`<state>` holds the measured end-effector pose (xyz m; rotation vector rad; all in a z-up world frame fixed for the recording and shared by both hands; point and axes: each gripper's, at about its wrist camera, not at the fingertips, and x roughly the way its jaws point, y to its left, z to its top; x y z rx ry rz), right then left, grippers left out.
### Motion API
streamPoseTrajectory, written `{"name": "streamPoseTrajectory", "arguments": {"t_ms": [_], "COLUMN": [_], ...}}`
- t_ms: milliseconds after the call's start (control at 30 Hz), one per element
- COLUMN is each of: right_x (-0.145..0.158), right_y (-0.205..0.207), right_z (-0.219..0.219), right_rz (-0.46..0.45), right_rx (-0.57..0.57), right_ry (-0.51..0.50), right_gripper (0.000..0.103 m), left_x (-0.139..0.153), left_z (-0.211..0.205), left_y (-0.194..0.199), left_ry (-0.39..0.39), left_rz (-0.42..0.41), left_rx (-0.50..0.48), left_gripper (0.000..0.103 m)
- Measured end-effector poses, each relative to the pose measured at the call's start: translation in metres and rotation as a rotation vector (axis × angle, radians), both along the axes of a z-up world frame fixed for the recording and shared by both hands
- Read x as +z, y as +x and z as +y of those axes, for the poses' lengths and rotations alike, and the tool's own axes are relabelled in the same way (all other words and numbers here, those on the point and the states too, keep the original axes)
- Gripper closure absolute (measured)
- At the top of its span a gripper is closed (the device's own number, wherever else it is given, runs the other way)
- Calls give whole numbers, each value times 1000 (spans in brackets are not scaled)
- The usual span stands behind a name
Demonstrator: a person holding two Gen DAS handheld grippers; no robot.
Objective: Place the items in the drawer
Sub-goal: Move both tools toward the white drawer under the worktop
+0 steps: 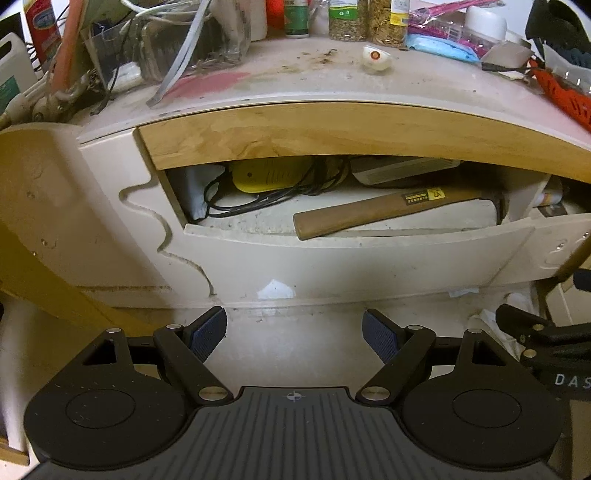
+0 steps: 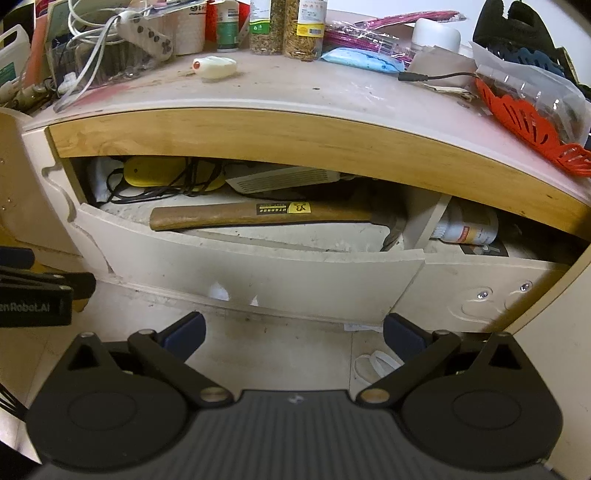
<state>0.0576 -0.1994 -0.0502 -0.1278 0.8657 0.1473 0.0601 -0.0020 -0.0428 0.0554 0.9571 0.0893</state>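
Drawer [image 1: 332, 254]: pulled partly out beneath the wooden edge of the counter [image 1: 332, 74]; white front panel chipped along its lower edge.

Contents, left-wrist view:
- Hammer [image 1: 373, 214], wooden handle with a yellow-and-black label, lying across the drawer floor, handle end toward 7 o'clock, resting on the front panel's top edge.
- Yellow device [image 1: 269, 175] at the back, toward 11 o'clock, with black cable [image 1: 236, 206] looped around and in front of it.
- Flat white vented box [image 1: 399, 170] at the back, toward 1 o'clock.

A second compartment at 3 o'clock in the right-wrist view holds a white bottle [image 2: 467, 227] lying on its side.

On the counter: small white bottle with a red cap [image 2: 216, 67] lying on its side, jars [image 2: 284, 26] at 12 o'clock, orange basket [image 2: 532, 125] at 2 o'clock, white power strip [image 2: 147, 33] at 11 o'clock.

Left gripper [image 1: 294, 332]: fingers spread wide, holding nothing, in front of the drawer's face.

Right gripper [image 2: 293, 334]: fingers spread wide, holding nothing, likewise in front of the drawer, above the floor.
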Motion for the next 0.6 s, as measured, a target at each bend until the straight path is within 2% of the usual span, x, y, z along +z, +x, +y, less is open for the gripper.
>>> {"name": "streamPoseTrajectory", "arguments": {"t_ms": [300,600], "right_x": [-13,-26], "right_y": [18,34], "right_z": [3,8], "right_rz": [1,0], "right_rx": [1,3], "right_ry": [1,-12], "right_gripper": [0,0], "left_x": [-13,-27], "left_z": [3,1], "left_y": [17,37], "left_ry": [-11,20], "left_rz": [17,18], "left_rx": [20,19], "left_gripper": [22,22]}}
